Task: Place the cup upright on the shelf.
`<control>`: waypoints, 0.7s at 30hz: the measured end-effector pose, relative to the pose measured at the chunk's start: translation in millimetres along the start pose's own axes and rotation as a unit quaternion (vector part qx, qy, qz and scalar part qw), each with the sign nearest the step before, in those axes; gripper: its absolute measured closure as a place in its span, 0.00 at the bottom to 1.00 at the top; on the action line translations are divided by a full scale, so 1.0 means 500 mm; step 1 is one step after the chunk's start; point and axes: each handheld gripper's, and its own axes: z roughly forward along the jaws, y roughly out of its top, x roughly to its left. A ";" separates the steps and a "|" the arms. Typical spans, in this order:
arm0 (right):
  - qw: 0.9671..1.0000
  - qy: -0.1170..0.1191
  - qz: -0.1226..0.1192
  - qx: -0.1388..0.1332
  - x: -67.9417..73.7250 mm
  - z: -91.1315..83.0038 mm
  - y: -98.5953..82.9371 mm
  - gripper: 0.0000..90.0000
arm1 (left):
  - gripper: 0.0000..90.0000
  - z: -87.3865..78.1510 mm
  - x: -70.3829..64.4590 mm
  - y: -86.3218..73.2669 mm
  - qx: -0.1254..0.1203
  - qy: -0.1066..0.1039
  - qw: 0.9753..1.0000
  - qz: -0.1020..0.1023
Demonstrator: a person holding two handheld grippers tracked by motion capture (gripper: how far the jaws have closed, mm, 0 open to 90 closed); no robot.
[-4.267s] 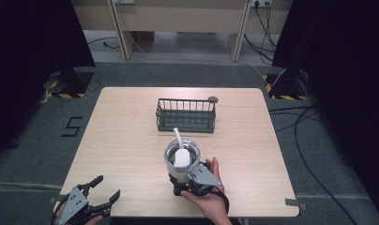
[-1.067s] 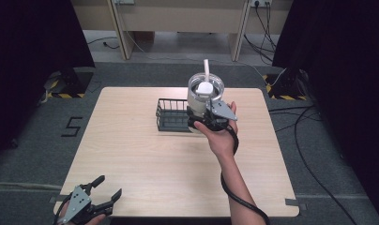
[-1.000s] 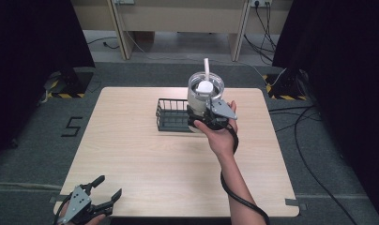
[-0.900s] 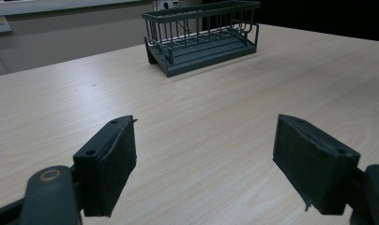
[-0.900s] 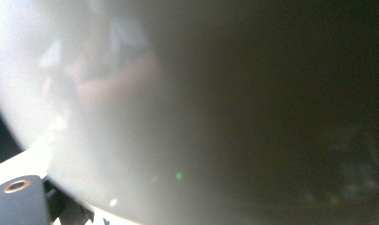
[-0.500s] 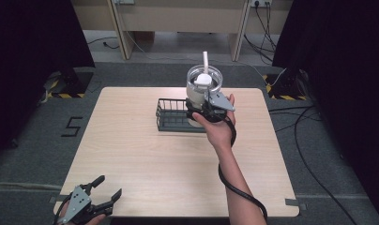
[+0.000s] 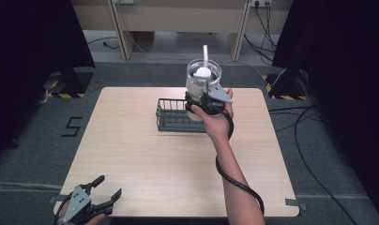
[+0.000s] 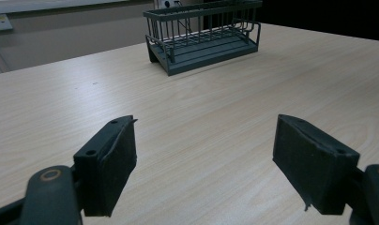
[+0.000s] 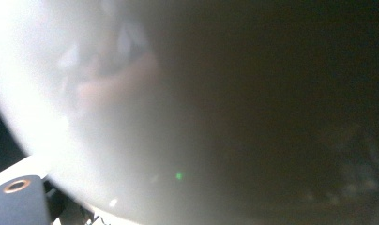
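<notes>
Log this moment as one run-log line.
right gripper: shut on tumbler, held above wire basket | left gripper: open, idle near table front edge | tumbler not yet in basket

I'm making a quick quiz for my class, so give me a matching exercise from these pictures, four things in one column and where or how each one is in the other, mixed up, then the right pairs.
Things:
1. tumbler
2. wire basket
3. left gripper
4. right gripper

Place or state:
A. open, low at the table's near left corner
B. stands on the far half of the table
C. held up in the air above the basket's right end, straw upright
D. closed on the cup's side, raised off the table

Pairs: 1-C, 2-B, 3-A, 4-D
</notes>
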 end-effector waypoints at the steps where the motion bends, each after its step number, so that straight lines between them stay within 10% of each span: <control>1: 1.000 -0.001 0.001 0.001 0.000 0.003 0.001 0.12 | 0.23 0.000 0.000 0.000 0.001 0.000 1.000 0.001; 21: 1.000 -0.006 0.006 0.005 0.009 0.073 0.019 0.12 | 0.24 0.000 0.002 -0.001 0.001 0.002 1.000 -0.002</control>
